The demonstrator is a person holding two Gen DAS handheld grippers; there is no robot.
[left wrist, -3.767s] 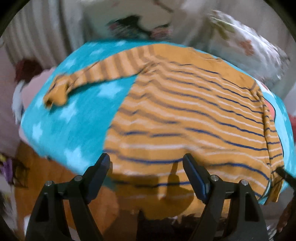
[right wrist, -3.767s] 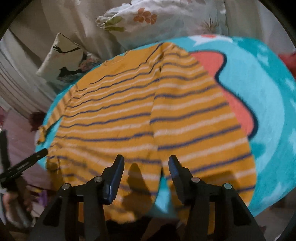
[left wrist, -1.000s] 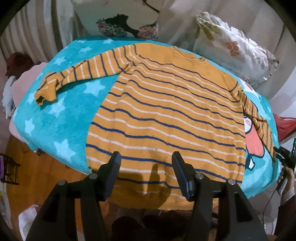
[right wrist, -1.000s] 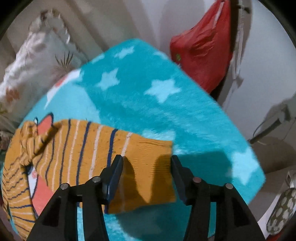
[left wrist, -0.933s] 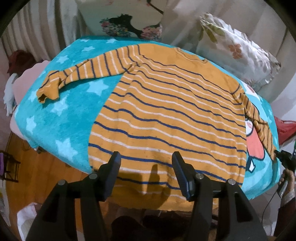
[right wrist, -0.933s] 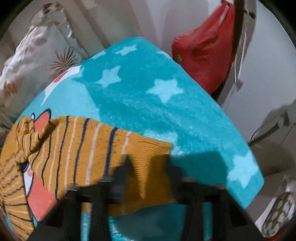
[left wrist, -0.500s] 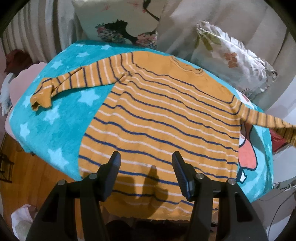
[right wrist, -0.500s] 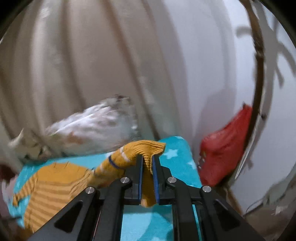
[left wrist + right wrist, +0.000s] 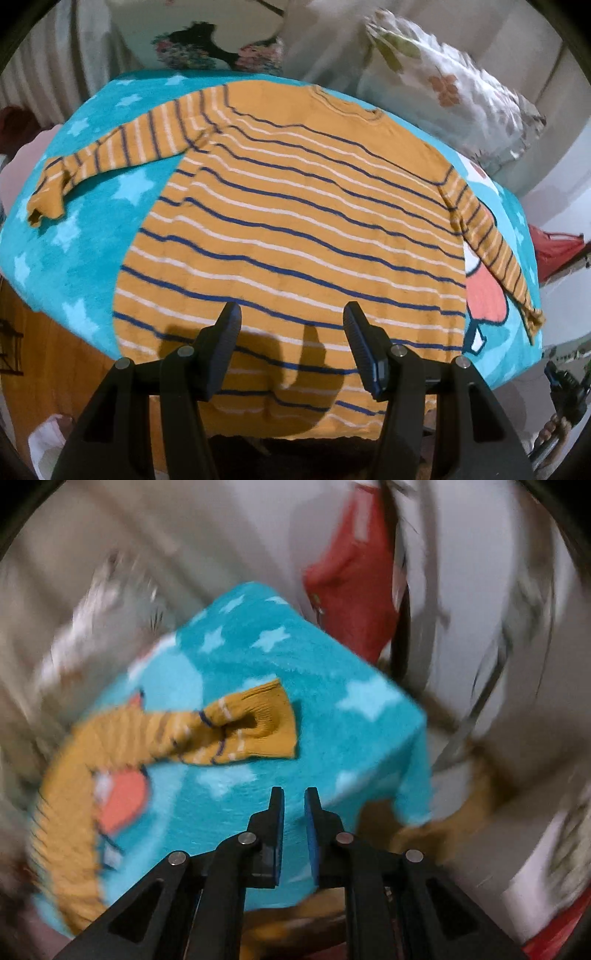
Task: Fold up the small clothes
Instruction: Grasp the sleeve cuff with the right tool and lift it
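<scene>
We see the orange striped sweater (image 9: 295, 221) lying flat on the teal star blanket (image 9: 85, 229), front side down or up we cannot tell. In the left wrist view our left gripper (image 9: 291, 343) hangs over the bottom hem of the sweater, w/ its 2 fingers (image 9: 223, 343) wide apart and nothing between them. The hem lies just beyond and under the fingertips; the body of the sweater spreads out ahead of them. 1 sleeve (image 9: 110, 155) goes far ahead to the left of the fingers, its cuff crumpled near the blanket edge. The other sleeve (image 9: 487, 251) runs down the right side, beyond the right finger, to the blanket edge. 2 pillows (image 9: 443, 85) are behind the blanket, approx. straight ahead.

In the right wrist view, which is blurred, our right gripper (image 9: 294, 805) has its jaws nearly closed, only a narrow gap, and it holds nothing. The cuff (image 9: 255, 727) of that sleeve lies on the blanket ahead of the fingertips and a bit left, apart from them. A red bag (image 9: 354, 572) hangs further ahead, to the right.
</scene>
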